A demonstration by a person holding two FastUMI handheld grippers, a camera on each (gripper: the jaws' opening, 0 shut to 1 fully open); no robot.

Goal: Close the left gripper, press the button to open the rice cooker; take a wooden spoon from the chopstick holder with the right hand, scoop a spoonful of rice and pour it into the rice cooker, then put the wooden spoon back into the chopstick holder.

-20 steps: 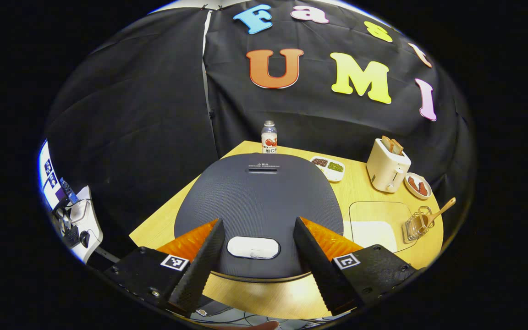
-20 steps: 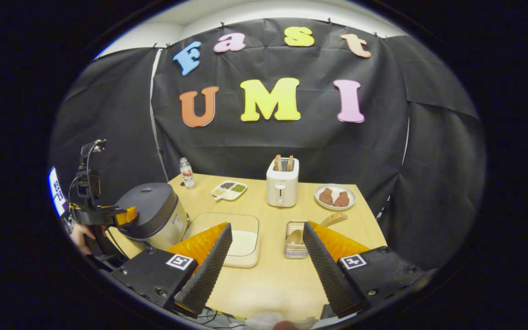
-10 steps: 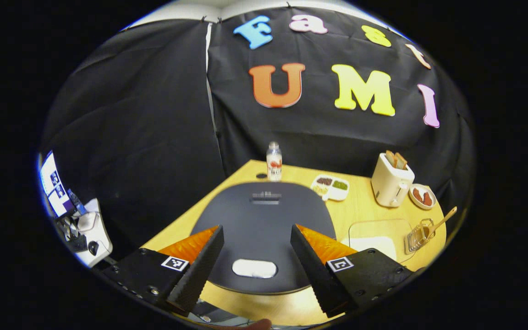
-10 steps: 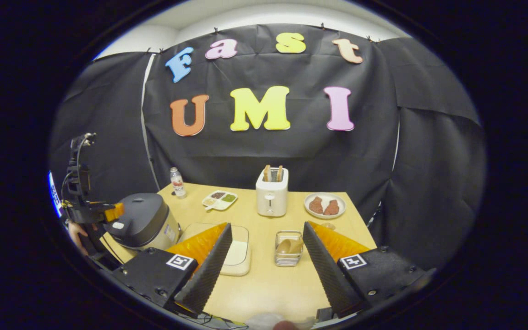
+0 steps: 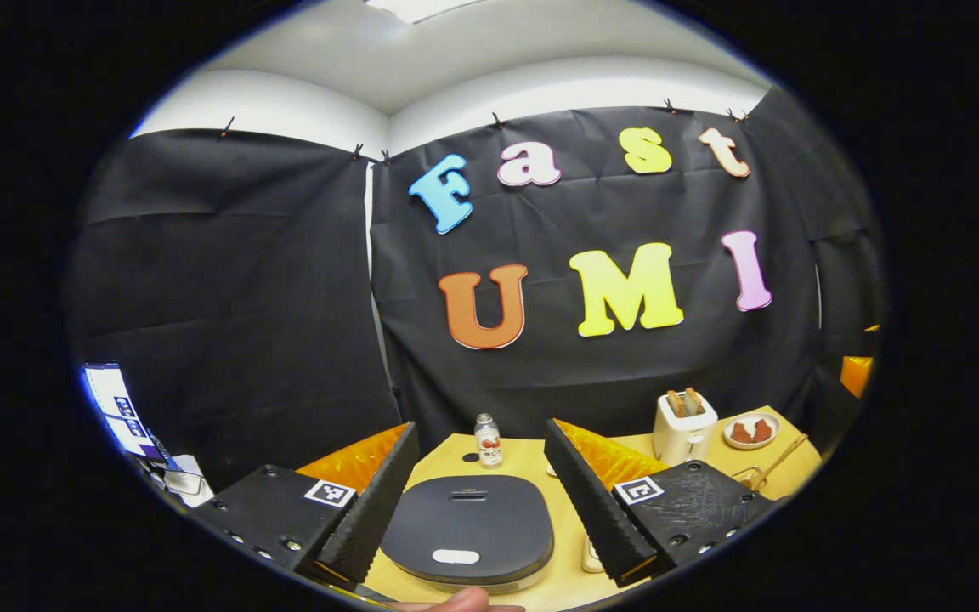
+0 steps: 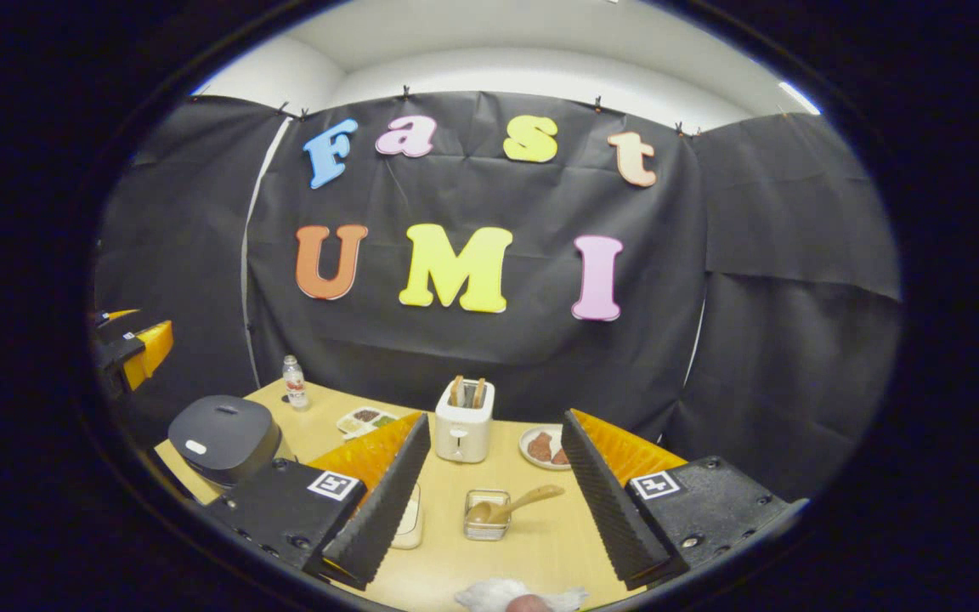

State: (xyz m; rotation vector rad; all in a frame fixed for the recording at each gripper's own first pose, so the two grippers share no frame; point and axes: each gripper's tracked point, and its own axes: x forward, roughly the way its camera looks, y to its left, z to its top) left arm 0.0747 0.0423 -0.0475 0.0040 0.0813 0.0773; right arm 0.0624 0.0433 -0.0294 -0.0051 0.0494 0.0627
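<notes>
Rice cooker [image 5: 466, 527] lid down, at the counter's [image 6: 532, 544] near left corner.
The wooden spoon [image 6: 515, 504] leans in the chopstick holder [image 6: 487, 526] mid-counter. Left gripper [image 5: 479, 497] and right gripper [image 6: 494, 493] hang above, jaws spread, holding nothing.

Between the left tongs: dark grey rice cooker [image 5: 466, 527] with a white button [image 5: 455, 557]. Between the right tongs: white toaster [image 6: 464, 421], light wooden spoon [image 6: 513, 504].

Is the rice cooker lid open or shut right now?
Shut. The rice cooker has its dark lid lying flat over the body in both gripper views, with the pale button showing at its front edge.
</notes>
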